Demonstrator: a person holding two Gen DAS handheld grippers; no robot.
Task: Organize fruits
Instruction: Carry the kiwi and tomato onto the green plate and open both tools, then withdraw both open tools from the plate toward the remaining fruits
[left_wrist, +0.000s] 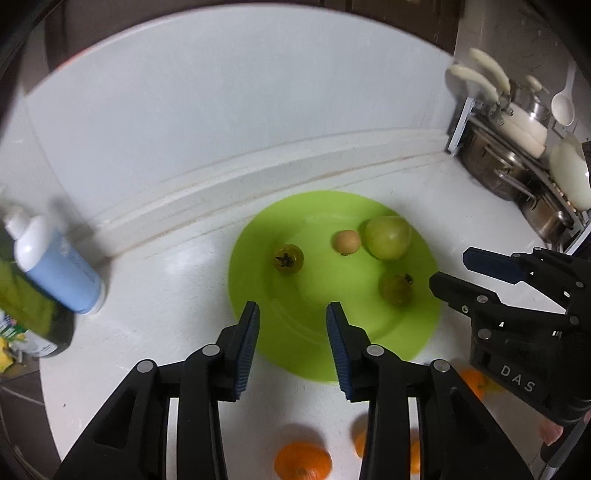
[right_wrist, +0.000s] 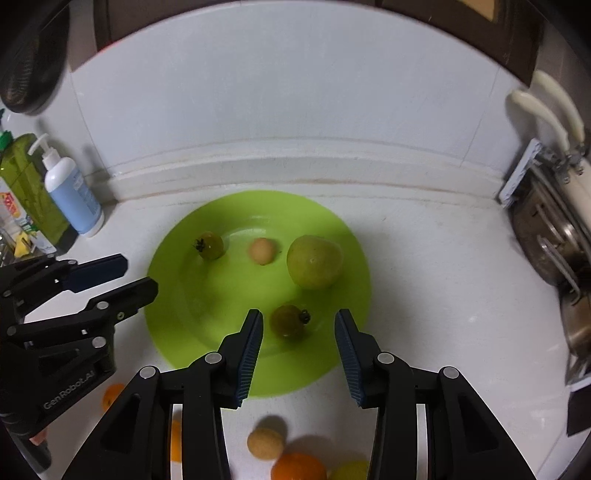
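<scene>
A lime-green plate (left_wrist: 332, 325) (right_wrist: 229, 295) on the white counter holds a large green fruit (left_wrist: 388, 237) (right_wrist: 314, 261), a small tan fruit (left_wrist: 346, 242) (right_wrist: 261, 250) and two small green tomatoes (left_wrist: 289, 258) (right_wrist: 210, 244). My left gripper (left_wrist: 293, 306) (right_wrist: 139, 275) is open over the plate's near left part, with nothing between its pads. My right gripper (right_wrist: 299, 314) (left_wrist: 450, 269) is open at the plate's near right. The second tomato (right_wrist: 290, 321) (left_wrist: 397, 288) lies just ahead between its fingertips, untouched by the pads. Oranges (left_wrist: 303, 461) (right_wrist: 298, 467) and a tan fruit (right_wrist: 265, 443) lie on the counter below the grippers.
A white and blue pump bottle (right_wrist: 74, 195) (left_wrist: 59, 269) and a green bottle (right_wrist: 26, 184) stand at the left against the wall. Steel pots with cream handles (left_wrist: 517, 166) (right_wrist: 554, 240) crowd the right side. A raised white ledge (right_wrist: 295, 166) runs behind the plate.
</scene>
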